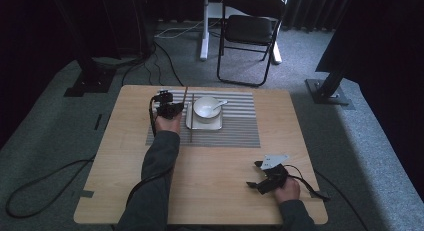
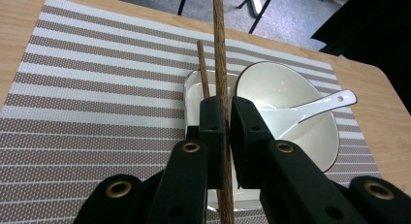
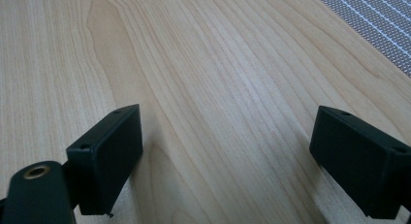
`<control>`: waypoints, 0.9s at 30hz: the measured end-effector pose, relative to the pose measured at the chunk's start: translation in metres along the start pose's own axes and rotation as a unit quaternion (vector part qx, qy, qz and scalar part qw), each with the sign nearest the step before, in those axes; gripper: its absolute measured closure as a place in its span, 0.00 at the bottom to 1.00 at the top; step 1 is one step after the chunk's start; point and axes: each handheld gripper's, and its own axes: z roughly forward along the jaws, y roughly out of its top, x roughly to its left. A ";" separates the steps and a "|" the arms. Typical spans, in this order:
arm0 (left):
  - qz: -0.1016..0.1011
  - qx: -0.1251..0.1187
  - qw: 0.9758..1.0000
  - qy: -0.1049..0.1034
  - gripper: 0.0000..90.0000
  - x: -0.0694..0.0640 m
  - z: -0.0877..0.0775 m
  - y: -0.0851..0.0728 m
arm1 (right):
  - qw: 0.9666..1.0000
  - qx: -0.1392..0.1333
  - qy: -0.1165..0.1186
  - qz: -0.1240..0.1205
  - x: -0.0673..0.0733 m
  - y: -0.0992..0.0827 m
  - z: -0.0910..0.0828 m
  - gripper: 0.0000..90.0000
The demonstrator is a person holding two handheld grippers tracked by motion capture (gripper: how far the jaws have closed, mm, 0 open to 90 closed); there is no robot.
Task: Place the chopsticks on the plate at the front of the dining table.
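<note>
left tongs (image 2: 227,118) clamping chopstick (image 2: 219,49), pointing away

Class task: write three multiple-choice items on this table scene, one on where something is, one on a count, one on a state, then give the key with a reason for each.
1. Where does the white spoon lie?
A. In the white bowl
B. On the bare table
C. On the folding chair

2. How many wooden chopsticks can be seen?
A. One
B. Two
C. Four

3. How do the jaws of the left gripper stand?
A. Wide open over the bowl
B. Shut on a chopstick
C. Shut on the spoon

Key:
1 A, the spoon's scoop rests inside the bowl with its handle over the rim.
2 B, the left gripper view shows one between the jaws and a second chopstick beside it.
3 B, the jaws press on the stick from both sides, while the right gripper stands open over the table.
</note>
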 end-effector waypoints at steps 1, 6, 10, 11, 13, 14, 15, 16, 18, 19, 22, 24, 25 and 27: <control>0.001 0.001 1.000 0.000 0.93 -0.001 0.001 0.001 | 1.000 0.000 0.000 0.000 0.000 0.000 0.000 0.12; -0.003 0.002 1.000 -0.001 0.93 -0.002 0.005 0.002 | 1.000 0.000 0.000 0.000 0.000 0.000 0.000 0.12; -0.005 0.006 1.000 -0.004 0.93 -0.004 0.010 0.002 | 1.000 0.000 0.000 0.000 0.000 0.000 0.000 0.12; -0.005 0.008 1.000 -0.003 0.93 -0.004 0.011 0.002 | 1.000 0.000 0.000 0.000 0.000 0.000 0.000 0.12; -0.005 0.008 1.000 -0.003 0.93 -0.005 0.012 0.002 | 1.000 0.000 0.000 0.000 0.000 0.000 0.000 0.12; -0.003 0.008 1.000 -0.003 0.93 -0.005 0.014 0.002 | 1.000 0.000 0.000 0.000 0.000 0.000 0.000 0.12; -0.003 0.009 1.000 -0.002 0.93 -0.005 0.014 0.002 | 1.000 0.000 0.000 0.000 0.000 0.000 0.000 0.12; -0.004 0.008 1.000 -0.002 0.93 -0.005 0.015 0.002 | 1.000 0.000 0.000 0.000 0.000 0.000 0.000 0.12; -0.005 0.009 1.000 -0.001 0.93 -0.005 0.016 0.003 | 1.000 0.000 0.000 0.000 0.000 0.000 0.000 0.12; -0.006 0.008 1.000 -0.001 0.93 -0.005 0.016 0.003 | 1.000 0.000 0.000 0.000 0.000 0.000 0.000 0.12; -0.008 0.008 1.000 -0.002 0.93 -0.004 0.019 0.003 | 1.000 0.000 0.000 0.000 0.000 0.000 0.000 0.12; -0.012 0.010 1.000 0.000 0.93 -0.003 0.021 0.003 | 1.000 0.000 0.000 0.000 0.000 0.000 0.000 0.12; -0.013 0.010 1.000 -0.001 0.93 -0.003 0.022 0.003 | 1.000 0.000 0.000 0.000 0.000 0.000 0.000 0.12; -0.018 0.009 1.000 -0.001 0.93 -0.001 0.023 0.003 | 1.000 0.000 0.000 0.000 0.000 0.000 0.000 0.12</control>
